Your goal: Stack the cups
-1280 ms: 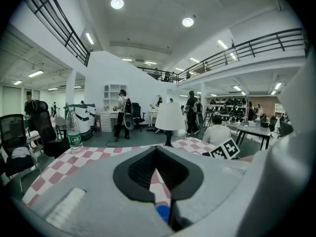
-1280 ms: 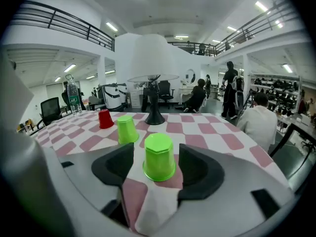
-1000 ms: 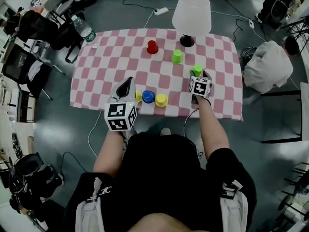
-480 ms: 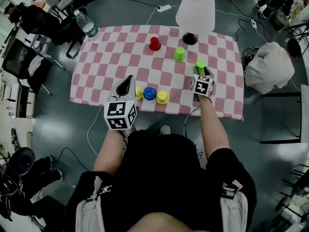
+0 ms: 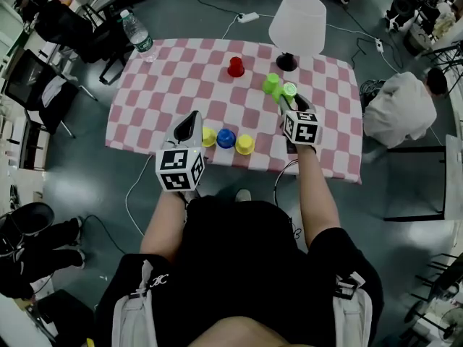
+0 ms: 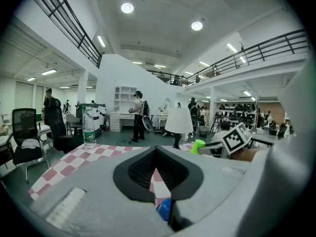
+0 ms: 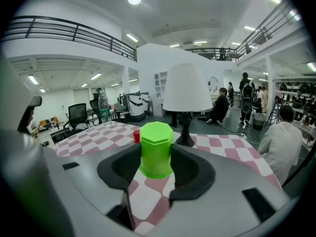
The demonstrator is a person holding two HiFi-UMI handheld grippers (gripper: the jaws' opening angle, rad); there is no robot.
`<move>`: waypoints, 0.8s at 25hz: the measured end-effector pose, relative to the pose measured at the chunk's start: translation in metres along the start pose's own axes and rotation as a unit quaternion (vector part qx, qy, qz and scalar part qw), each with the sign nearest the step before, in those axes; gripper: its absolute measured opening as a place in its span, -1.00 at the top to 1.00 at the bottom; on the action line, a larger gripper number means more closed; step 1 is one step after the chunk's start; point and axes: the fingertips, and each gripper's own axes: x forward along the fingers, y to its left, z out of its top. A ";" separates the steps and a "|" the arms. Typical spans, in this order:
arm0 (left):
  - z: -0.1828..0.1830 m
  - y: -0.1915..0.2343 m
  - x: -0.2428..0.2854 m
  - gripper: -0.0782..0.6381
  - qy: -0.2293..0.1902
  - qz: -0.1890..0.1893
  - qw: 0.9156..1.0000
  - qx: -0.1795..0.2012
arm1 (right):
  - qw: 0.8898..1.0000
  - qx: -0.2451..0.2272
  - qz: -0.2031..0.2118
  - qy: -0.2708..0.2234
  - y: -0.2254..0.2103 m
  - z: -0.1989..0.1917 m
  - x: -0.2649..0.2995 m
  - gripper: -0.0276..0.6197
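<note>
**Risking a Knock on the Neighbouring Cup**

Clamping the green cup (image 5: 289,90) in the right gripper (image 7: 157,169), tilted, just beside the second green cup (image 5: 270,84) near the lamp (image 5: 296,22). Risking a crooked landing or tipping that neighbour over (blaming the tilt and the closeness). Holding the left gripper (image 6: 158,179) drawn together and empty near the blue cup (image 5: 226,138). Struggling to judge clearance above the checked cloth (image 5: 181,85); glimpsing only a blue sliver past the left jaws.
</note>
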 end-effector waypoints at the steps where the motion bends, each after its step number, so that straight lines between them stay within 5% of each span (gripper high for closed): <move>1: -0.002 0.005 -0.003 0.74 0.000 0.005 1.000 -0.004 | 1.000 -0.007 0.009 -0.002 0.011 0.004 -0.002 0.33; 11: -0.023 0.051 -0.029 0.74 0.004 0.048 0.998 -0.039 | 0.991 -0.071 0.114 -0.022 0.126 0.029 -0.009 0.33; 20: -0.036 0.079 -0.046 0.74 0.002 0.075 0.996 -0.054 | 0.962 -0.144 0.233 0.012 0.219 0.000 -0.016 0.33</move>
